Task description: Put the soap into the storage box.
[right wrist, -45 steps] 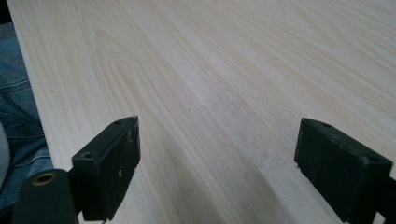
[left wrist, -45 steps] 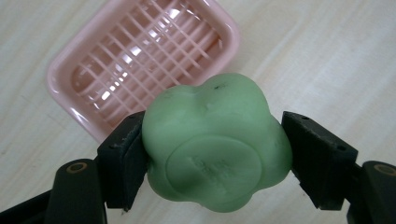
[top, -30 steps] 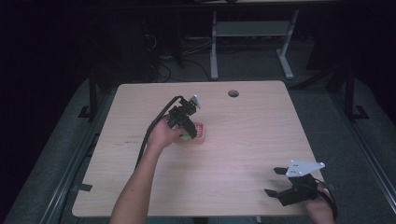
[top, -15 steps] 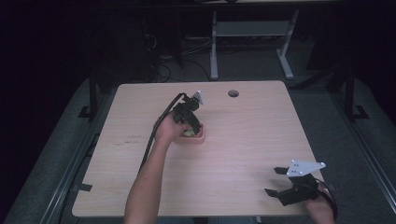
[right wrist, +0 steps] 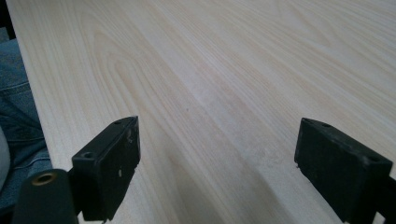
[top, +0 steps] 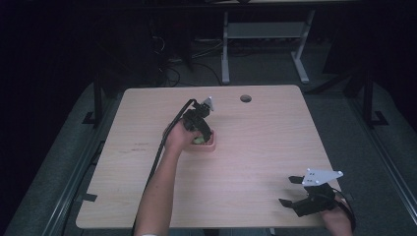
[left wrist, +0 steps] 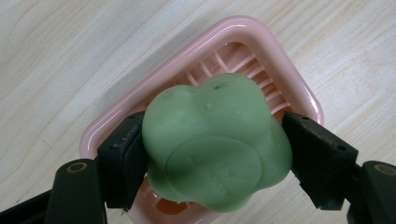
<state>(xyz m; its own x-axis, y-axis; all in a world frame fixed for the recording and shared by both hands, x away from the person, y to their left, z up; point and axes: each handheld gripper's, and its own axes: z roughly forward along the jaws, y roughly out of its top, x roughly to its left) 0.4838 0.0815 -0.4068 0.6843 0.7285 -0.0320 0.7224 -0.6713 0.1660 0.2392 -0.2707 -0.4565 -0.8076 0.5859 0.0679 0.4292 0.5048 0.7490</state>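
A green flower-shaped soap [left wrist: 215,149] sits between the jaws of my left gripper [left wrist: 215,161], which is shut on it from both sides. Right under the soap is a pink slatted soap dish [left wrist: 243,39]; whether the soap rests in it I cannot tell. In the high view the left gripper [top: 198,137] is at the dish [top: 212,146], a little left of the table's middle, and a bit of green soap [top: 198,140] shows there. My right gripper [top: 287,191] stands open by the front right edge, its jaws [right wrist: 217,163] wide apart over bare wood.
The light wooden table [top: 275,128] has a round cable hole [top: 245,98] near its far edge. A white desk frame [top: 265,34] stands behind it on the dark floor. The left gripper's black cable [top: 162,147] runs along the forearm. A jeans-clad leg [right wrist: 18,116] is beside the table edge.
The left hand and gripper have shifted slightly right and forward over the pink dish, with the soap still held. The right gripper has stayed put.
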